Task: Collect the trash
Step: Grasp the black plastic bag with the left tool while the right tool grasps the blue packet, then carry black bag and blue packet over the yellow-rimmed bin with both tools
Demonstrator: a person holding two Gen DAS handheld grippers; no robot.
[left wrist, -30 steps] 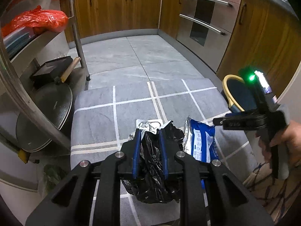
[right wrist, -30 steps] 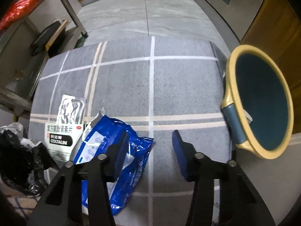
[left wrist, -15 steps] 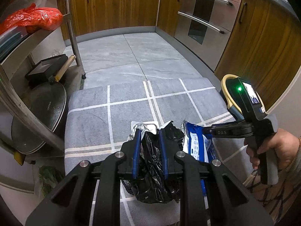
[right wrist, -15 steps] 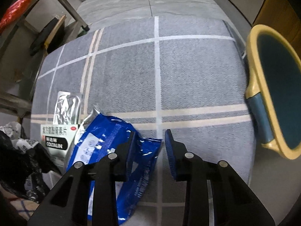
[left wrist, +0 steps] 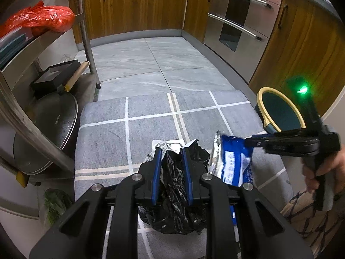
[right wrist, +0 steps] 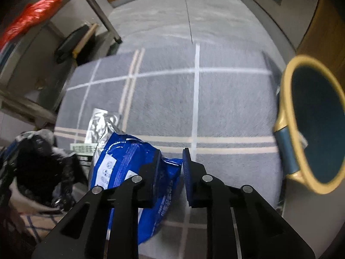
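My left gripper (left wrist: 171, 151) is shut on the rim of a crumpled black trash bag (left wrist: 179, 196), held over the grey checked mat (left wrist: 148, 127). My right gripper (right wrist: 171, 153) is shut on the edge of a blue foil packet (right wrist: 127, 164) and holds it lifted off the mat (right wrist: 226, 112); the packet (left wrist: 234, 157) and the right gripper (left wrist: 248, 141) also show in the left wrist view. A silver blister pack with a white label (right wrist: 97, 127) lies on the mat behind the bag (right wrist: 41, 168). A yellow-rimmed teal bin (right wrist: 317, 125) stands at the mat's right edge.
A metal rack (left wrist: 25, 116) with a black pan (left wrist: 54, 116), a black box (left wrist: 56, 75) and red plastic bags (left wrist: 41, 19) stands to the left. Wooden cabinets (left wrist: 133, 6) and a steel oven (left wrist: 239, 23) line the far and right sides. Grey tile floor (left wrist: 155, 64) lies beyond the mat.
My right gripper has closed from wide open onto the blue packet's edge and raised it off the mat. My left gripper still holds the black bag in place.
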